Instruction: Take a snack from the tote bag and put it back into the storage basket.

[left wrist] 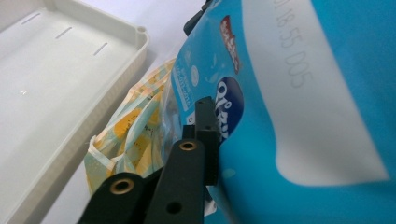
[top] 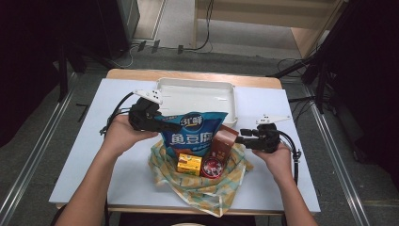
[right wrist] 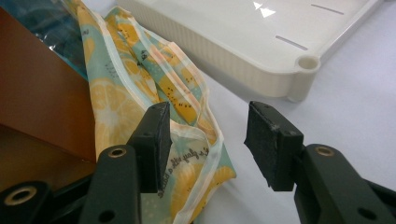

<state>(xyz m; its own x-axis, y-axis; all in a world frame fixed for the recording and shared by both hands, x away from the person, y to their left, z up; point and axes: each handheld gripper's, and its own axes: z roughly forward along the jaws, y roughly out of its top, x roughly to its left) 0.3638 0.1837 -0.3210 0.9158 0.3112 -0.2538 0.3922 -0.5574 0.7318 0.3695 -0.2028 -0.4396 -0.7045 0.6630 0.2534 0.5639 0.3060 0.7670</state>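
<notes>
The left claw (top: 171, 126) pinches the blue bag's (top: 195, 134) left edge, holding the bag upright over the patterned cloth (top: 200, 186) on the table (top: 117, 155), just before the white tray (top: 197, 94). The right claw (top: 242, 136) is spread, empty, beside the brown box (top: 223, 141), which leans against the bag's right side.

Blue snack bag (top: 195, 133) upright, above patterned cloth (top: 200, 186).
</notes>
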